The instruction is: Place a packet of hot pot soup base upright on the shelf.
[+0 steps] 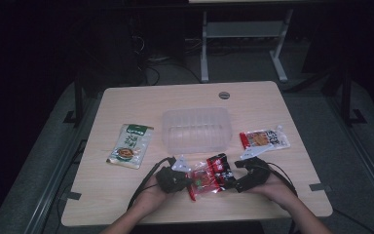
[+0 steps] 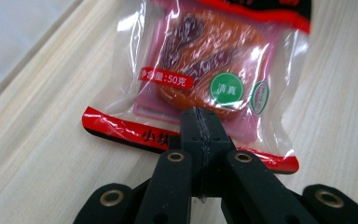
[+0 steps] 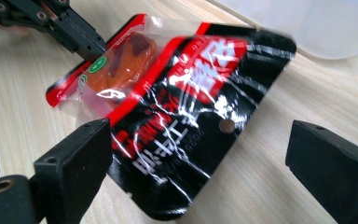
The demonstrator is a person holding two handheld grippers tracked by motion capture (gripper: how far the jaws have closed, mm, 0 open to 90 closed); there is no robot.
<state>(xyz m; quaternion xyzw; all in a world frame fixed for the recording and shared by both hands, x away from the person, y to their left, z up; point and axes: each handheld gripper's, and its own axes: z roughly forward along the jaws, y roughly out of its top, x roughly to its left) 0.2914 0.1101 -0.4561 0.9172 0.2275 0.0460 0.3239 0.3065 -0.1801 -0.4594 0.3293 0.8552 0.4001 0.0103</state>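
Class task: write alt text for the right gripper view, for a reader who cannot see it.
A glossy red-and-black plastic snack packet lies on a pale wooden table between the right gripper's two open black jaws. At upper left, the left gripper, jaws shut, is at the packet's clear end.

hand-held gripper (image 2: 199, 122): jaws closed | tips over red snack packet (image 2: 200, 74) | wooden table (image 2: 42, 154)

The clear tub (image 1: 196, 129) blocks the way beyond the red packet (image 1: 212, 178); bare table (image 1: 126, 195) lies left.
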